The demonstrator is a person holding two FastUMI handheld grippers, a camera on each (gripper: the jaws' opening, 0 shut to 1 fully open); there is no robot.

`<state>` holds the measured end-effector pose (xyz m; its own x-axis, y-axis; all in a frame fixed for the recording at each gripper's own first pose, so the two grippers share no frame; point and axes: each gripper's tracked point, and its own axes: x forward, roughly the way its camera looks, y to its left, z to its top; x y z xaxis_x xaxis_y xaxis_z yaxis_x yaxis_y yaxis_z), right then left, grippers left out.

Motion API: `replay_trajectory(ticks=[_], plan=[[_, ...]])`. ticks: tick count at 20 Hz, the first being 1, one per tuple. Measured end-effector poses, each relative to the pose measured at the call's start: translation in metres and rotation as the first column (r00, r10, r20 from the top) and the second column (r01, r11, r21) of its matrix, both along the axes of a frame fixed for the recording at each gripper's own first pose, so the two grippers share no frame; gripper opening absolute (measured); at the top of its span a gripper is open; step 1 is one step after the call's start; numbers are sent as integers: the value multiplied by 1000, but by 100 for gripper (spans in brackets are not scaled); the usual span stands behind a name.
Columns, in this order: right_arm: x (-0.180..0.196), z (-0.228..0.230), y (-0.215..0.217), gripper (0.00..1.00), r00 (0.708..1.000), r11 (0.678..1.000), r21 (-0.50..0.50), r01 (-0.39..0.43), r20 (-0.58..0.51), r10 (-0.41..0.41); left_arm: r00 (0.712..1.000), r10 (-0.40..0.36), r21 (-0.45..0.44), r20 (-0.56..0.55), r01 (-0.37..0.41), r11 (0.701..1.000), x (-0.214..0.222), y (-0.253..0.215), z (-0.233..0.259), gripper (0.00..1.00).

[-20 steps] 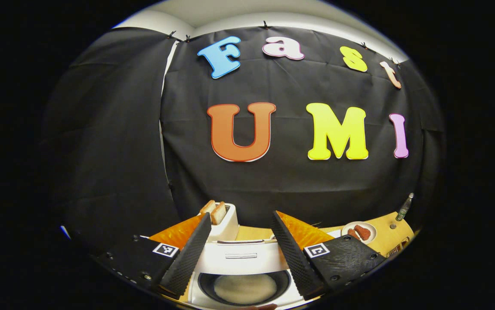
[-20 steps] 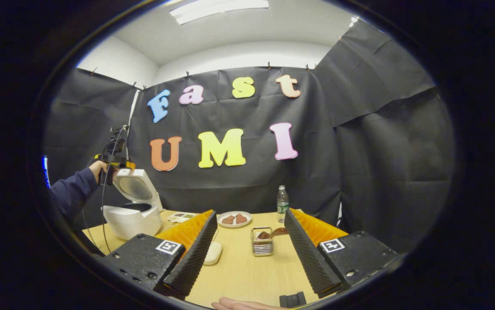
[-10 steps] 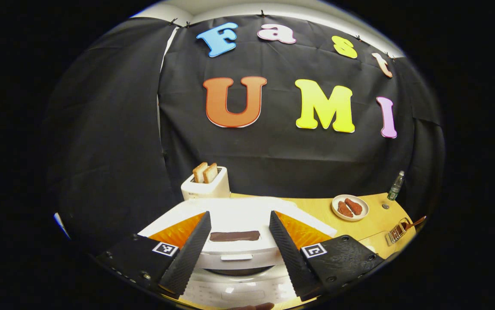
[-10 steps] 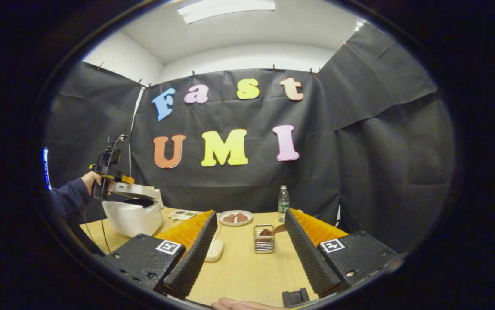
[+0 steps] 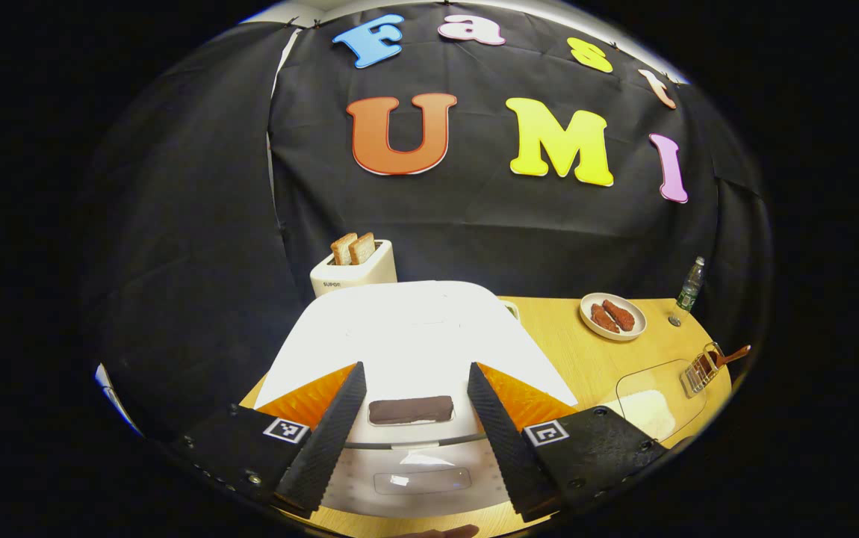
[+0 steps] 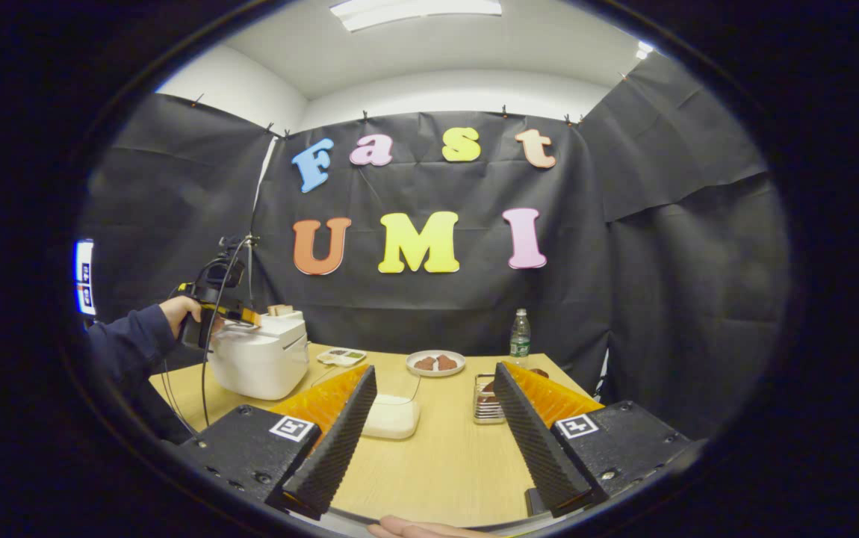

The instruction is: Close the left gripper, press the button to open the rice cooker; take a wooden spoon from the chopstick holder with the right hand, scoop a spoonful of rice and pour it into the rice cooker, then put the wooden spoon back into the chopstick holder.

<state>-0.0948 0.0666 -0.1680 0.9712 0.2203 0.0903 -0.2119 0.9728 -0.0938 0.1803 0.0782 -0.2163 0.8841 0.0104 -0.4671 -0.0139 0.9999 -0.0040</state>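
The white rice cooker point(image 5: 414, 336) stands with its lid down; a dark bar point(image 5: 410, 409) sits at the lid's front edge. My left gripper point(image 5: 414, 368) is open right over the lid, its fingers either side of that bar. In the right gripper view a hand holds the left gripper point(image 6: 224, 314) on top of the cooker point(image 6: 261, 359). My right gripper point(image 6: 435, 370) hangs open above the table, holding nothing. The wire chopstick holder point(image 6: 488, 388) stands just past its right finger. The wooden spoon point(image 5: 732, 353) sticks out of the holder point(image 5: 698, 370). A clear box of rice point(image 6: 391, 416) lies near the right gripper's left finger.
A white toaster point(image 5: 355, 269) with two bread slices stands behind the cooker. A plate of brown food point(image 6: 435, 363), a water bottle point(image 6: 520, 338) and a small tray point(image 6: 340, 356) sit at the back of the wooden table point(image 6: 429, 463). A blue sleeve point(image 6: 131, 344) reaches in from the left.
The cooker's lid has swung from upright down to shut, with the left gripper following it down. The right gripper has shifted slightly, staying open.
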Motion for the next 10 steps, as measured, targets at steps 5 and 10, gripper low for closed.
replay_trajectory(ticks=[5,10], plan=[[-5,-1,-8,100,1000,1000,7,30,8,-30,999,3,-1,-32,-3,1000,-10,1,-4,90],[1,2,-19,100,997,997,19,76,10,-76,998,42,3,-37,-42,999,-7,2,-10,90]])
